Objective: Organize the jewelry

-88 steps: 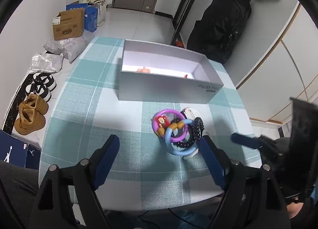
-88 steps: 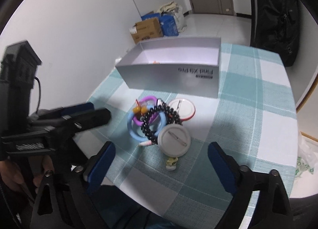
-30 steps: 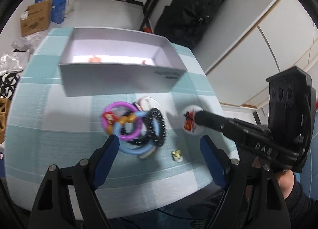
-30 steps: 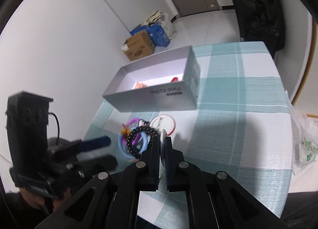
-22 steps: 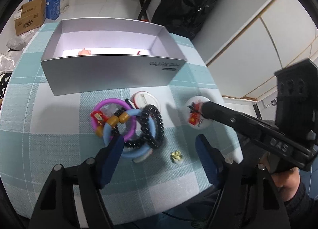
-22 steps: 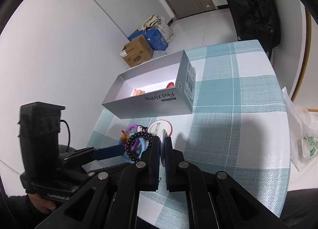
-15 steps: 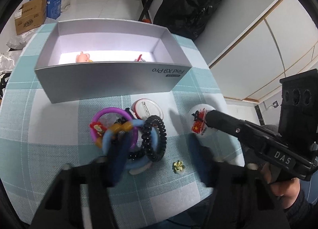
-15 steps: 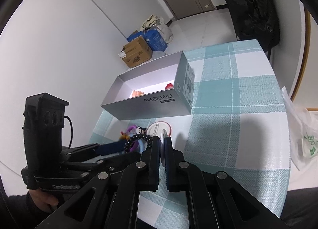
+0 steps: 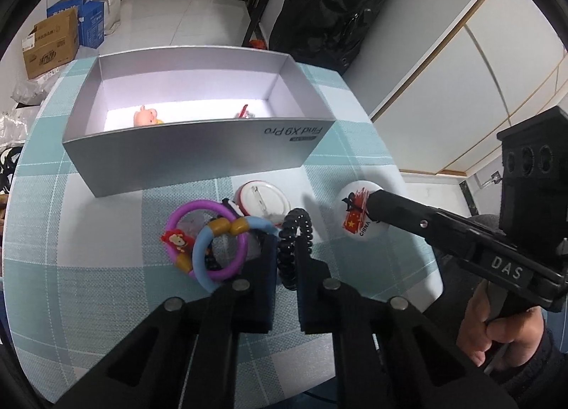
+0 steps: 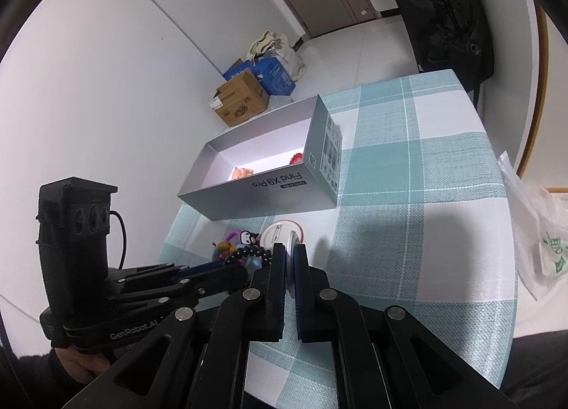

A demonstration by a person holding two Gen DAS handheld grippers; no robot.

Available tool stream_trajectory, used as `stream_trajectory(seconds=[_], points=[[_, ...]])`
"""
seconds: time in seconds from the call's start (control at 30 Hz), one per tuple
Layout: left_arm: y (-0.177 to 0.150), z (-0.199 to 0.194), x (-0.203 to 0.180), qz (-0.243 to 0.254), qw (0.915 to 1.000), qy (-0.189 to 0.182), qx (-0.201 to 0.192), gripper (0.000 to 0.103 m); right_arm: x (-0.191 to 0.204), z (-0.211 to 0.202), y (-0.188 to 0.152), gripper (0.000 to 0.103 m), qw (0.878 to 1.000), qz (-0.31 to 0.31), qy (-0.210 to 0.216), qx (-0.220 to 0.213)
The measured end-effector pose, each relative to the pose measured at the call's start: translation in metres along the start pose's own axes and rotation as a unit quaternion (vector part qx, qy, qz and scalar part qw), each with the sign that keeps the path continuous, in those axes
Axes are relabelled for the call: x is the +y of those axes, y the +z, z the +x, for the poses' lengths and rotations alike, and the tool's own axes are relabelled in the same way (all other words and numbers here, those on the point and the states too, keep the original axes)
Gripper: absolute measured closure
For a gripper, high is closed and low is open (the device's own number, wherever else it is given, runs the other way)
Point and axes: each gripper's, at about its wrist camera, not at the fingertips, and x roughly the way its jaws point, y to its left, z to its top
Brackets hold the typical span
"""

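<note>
Two grips are set at once: the left gripper [image 9: 285, 249] has its fingers pinched on the black beaded bracelet [image 9: 294, 231], drawing it from the tangle of purple and blue plastic rings [image 9: 209, 242], while the right gripper [image 10: 289, 260] clamps a round white pin badge [image 9: 355, 219] edge-on, both seemingly bound for the open grey cardboard box [image 9: 198, 160] just behind. All sit on a teal-checked worktop [image 9: 88, 284]; beyond it are a tiled floor, cardboard cartons [image 9: 49, 43] and a black bag [image 9: 333, 7]
</note>
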Motion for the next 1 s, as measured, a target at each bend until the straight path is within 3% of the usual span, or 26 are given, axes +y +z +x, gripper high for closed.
stream_trajectory(seconds=[0.2,0.67,1.0], points=[[0.002,-0.020,0.000,-0.010,0.9989,-0.032,-0.033,0.098,0.001,-0.009,0.001,0.099,1.000,0.001,0.012,-0.023],[0.022,-0.057,0.010,-0.035,0.9937,-0.021,-0.104,0.098,0.024,-0.012,0.024,0.099,0.997,-0.008,0.051,-0.054],[0.044,-0.058,0.027,-0.044,0.9919,-0.020,-0.118,0.098,0.044,-0.003,0.058,0.099,0.995,-0.027,0.074,-0.062]])
